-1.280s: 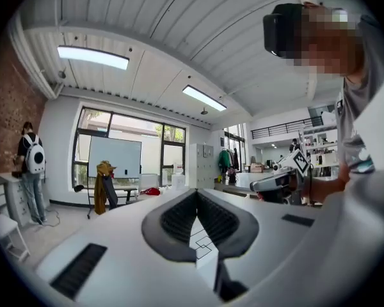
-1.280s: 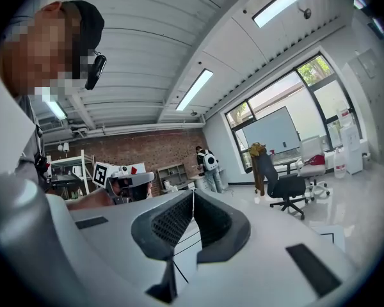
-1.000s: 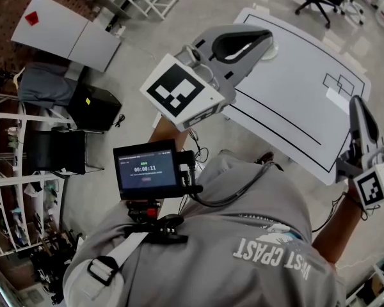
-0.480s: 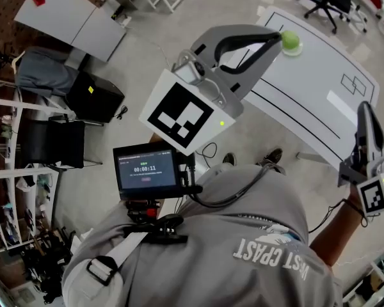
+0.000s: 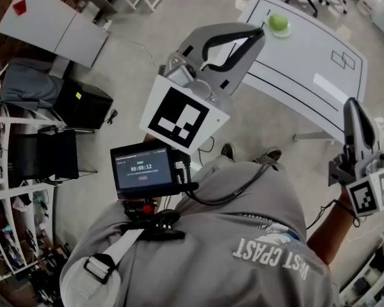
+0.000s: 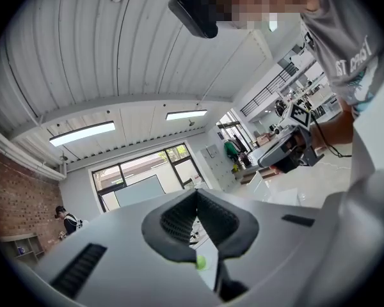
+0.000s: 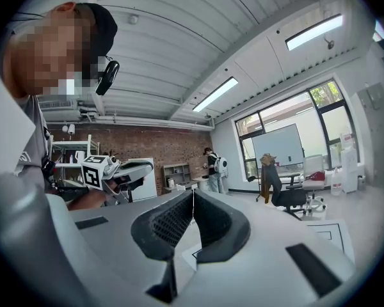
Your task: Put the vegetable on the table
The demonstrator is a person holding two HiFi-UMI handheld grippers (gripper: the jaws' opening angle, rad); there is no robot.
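Your left gripper (image 5: 259,34) is raised in front of you, jaws pressed together on nothing. A second ago it hid the green vegetable (image 5: 278,22) in the head view, and half a second ago the tips just overlapped it; now it shows clear beyond them. It sits on a small plate (image 5: 287,32) at the far corner of the white table (image 5: 294,62), well apart from both tools. Your right gripper (image 5: 352,106), off the table's near side, is likewise closed and empty. So nothing is being carried, and the vegetable rests on the plate, not the bare tabletop.
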